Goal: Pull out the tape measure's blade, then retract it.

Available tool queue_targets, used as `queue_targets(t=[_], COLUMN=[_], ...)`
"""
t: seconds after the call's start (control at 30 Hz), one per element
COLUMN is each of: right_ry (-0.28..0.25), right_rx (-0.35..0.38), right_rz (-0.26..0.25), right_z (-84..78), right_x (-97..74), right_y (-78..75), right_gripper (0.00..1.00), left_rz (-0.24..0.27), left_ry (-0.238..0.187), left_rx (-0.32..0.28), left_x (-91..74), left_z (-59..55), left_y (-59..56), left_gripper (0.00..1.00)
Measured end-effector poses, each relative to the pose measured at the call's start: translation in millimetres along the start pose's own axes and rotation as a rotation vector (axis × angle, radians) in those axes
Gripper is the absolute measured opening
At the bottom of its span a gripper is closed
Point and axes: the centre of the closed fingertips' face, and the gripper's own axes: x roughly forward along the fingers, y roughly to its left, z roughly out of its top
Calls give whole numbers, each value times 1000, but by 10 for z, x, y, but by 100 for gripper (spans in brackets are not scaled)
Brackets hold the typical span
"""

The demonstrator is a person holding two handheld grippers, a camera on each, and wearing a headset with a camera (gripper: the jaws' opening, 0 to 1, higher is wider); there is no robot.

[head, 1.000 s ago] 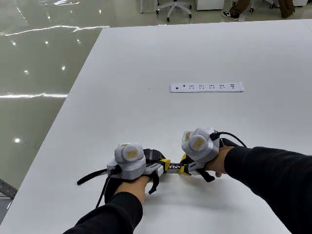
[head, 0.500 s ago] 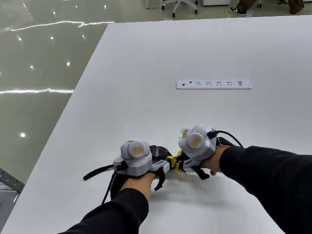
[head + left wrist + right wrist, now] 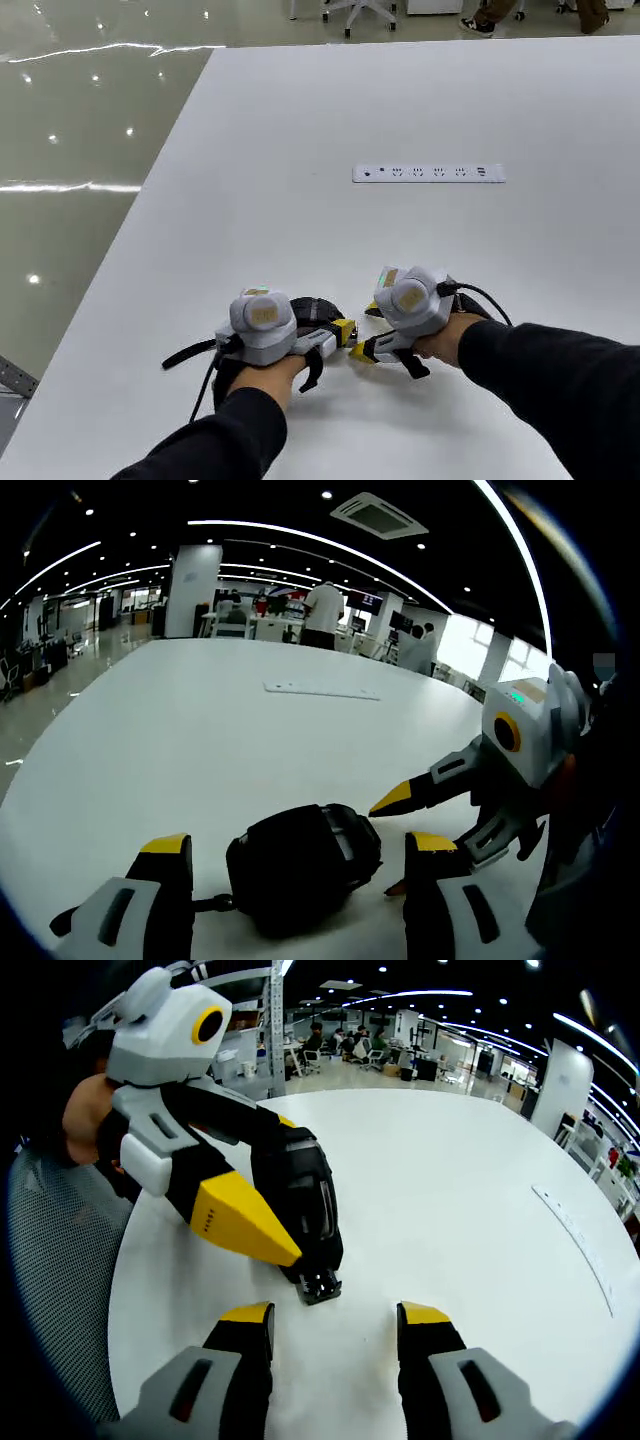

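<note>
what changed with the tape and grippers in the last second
The short stretch of blade seen between the grippers has run back into the tape measure; its hook sits at the case. The right gripper has let go and stands open. The left gripper still grips the case; the power strip is unmoved.

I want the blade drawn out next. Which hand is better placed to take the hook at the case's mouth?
Right. The right tongs stand open, pointing at the hook just ahead. The left tongs straddle the tape measure, so they look better suited to steadying it.
</note>
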Motion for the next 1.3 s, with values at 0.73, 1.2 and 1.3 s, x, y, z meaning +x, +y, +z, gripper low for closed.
queue_targets(t=[0.73, 1.2, 1.3], right_ry=[-176, -134, -135], right_rx=[251, 259, 253], right_rz=[-330, -423, -414], right_z=[-1266, -1742, -1701], right_x=[-2217, -2755, -2755], right_y=[-38, 37, 33], right_gripper=[98, 100, 100], left_rz=[-172, -145, -151], left_ry=[-42, -39, -26], left_rx=[185, 202, 206], left_x=[-1485, -1692, -1678], left_z=[-68, -176, -210], left_y=[720, 819, 828], left_gripper=[100, 100, 100])
